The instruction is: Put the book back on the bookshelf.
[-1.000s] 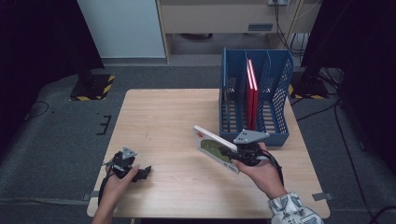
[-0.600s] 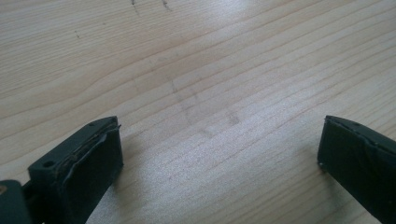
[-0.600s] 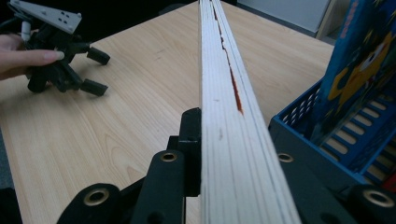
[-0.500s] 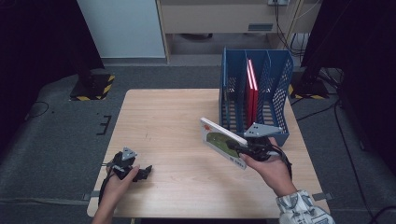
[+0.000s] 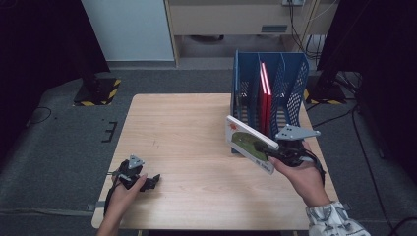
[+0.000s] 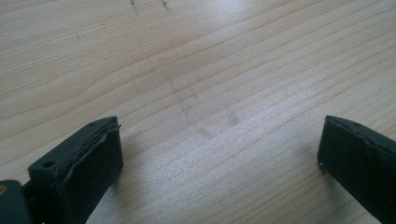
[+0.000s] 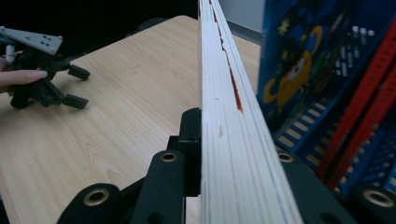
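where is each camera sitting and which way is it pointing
High view: above the person's side, looking forward and down at the table; both forearms show.
Left gripper view: on the left gripper, facing bare wood between open jaws.
Right gripper view: on the right gripper, along the clamped book toward the blue rack.
Shared: book, rack, left gripper.

A blue mesh file rack (image 5: 295, 88) stands upright at the table's (image 5: 187, 128) far right corner, with red books (image 5: 265, 98) standing on edge in a middle slot. Beyond the table's far edge, a yellow-and-black striped base (image 5: 98, 92) sits on the grey floor (image 5: 59, 142).
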{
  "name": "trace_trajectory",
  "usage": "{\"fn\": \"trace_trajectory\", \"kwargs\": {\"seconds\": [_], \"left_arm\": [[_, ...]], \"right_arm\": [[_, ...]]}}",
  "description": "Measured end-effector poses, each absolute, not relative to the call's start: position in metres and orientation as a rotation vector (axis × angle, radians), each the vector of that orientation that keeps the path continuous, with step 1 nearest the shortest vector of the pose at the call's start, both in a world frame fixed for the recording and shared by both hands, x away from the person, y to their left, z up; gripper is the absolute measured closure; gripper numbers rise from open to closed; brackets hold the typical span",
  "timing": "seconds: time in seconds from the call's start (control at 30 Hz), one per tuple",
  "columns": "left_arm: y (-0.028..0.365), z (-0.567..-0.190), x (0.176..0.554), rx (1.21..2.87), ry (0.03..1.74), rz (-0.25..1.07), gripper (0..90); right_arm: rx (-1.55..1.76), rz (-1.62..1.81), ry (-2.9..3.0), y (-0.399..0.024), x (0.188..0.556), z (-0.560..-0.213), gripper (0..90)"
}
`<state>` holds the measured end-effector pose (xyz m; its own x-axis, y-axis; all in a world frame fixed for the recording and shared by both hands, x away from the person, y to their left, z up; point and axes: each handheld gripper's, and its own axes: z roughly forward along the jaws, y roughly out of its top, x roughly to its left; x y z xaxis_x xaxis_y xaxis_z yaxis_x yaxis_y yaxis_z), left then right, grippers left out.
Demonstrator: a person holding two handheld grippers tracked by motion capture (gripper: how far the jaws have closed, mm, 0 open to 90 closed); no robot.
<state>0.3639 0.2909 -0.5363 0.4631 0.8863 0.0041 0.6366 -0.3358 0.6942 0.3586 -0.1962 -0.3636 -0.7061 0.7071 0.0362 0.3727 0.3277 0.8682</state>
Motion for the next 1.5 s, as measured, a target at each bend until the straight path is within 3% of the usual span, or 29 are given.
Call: {"fn": "trace_trajectory", "kwargs": {"seconds": [0.53, 1.5], "left_arm": [[0.291, -0.536, 0.364, 2.087, 1.26, 0.514, 0.0], [0.29, -0.536, 0.364, 2.086, 1.26, 0.514, 0.0]], "right_arm": [[1.091, 1.281, 2.127, -0.242, 0.357, -0.357, 75.5], [1.233, 1.168, 1.984, -0.281, 0.359, -0.36, 75.5]]}}
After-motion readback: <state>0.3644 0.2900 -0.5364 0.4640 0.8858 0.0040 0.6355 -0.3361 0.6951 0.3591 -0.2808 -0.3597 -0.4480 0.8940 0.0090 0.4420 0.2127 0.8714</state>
